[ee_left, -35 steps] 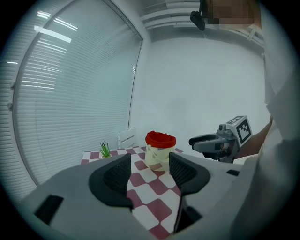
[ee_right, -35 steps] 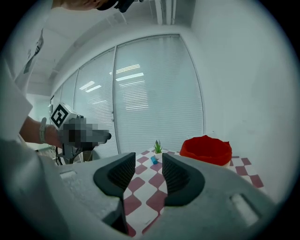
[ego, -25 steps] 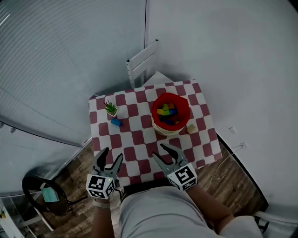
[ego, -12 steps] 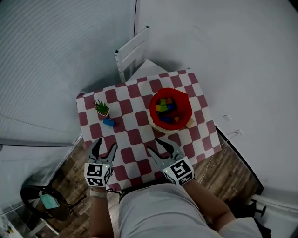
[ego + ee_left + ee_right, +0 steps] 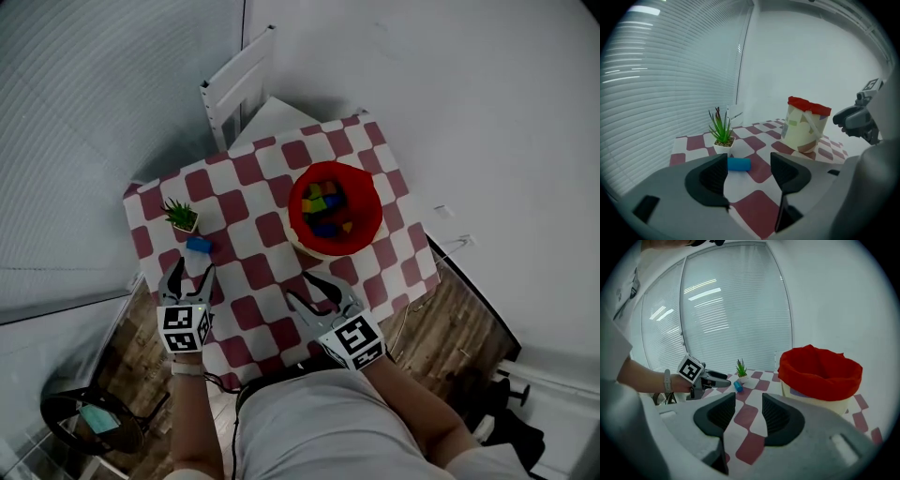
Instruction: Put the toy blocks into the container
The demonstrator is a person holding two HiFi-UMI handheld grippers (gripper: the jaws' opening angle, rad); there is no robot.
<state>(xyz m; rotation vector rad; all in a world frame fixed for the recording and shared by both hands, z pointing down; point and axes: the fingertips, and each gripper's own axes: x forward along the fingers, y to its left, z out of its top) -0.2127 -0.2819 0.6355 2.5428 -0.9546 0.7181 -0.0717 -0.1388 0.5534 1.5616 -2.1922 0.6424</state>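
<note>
One blue block (image 5: 198, 246) still lies loose on the checked table (image 5: 265, 281), well apart from the container (image 5: 375, 212) on its left side as the head view shows it. A small potted plant (image 5: 180, 216) stands on that same side, and several coloured blocks (image 5: 323, 202) already lie inside the container's red lining. Over the last second the left gripper (image 5: 190, 275) has come forward and down on that left side of the container, from the near table edge toward the block. It now hangs just short of it, its fingers released and spread wide with nothing pressed between them. Its own view shows the block on the cloth beyond the fingertips, a little toward the left jaw. The right gripper (image 5: 314, 292) has sunk slightly and sits on the person's side of the container, its fingers clenched as close as they go and empty, as they were a second ago. Block, plant and container seem not to have moved on the cloth; their drift in the head view looks like the camera's own. By my reading the reach for the only loose block in sight is nearly done. What remains is a short advance to straddle it, a squeeze, and a carry rightward to the container. The block looks rounded, so a nudge could roll it.
</note>
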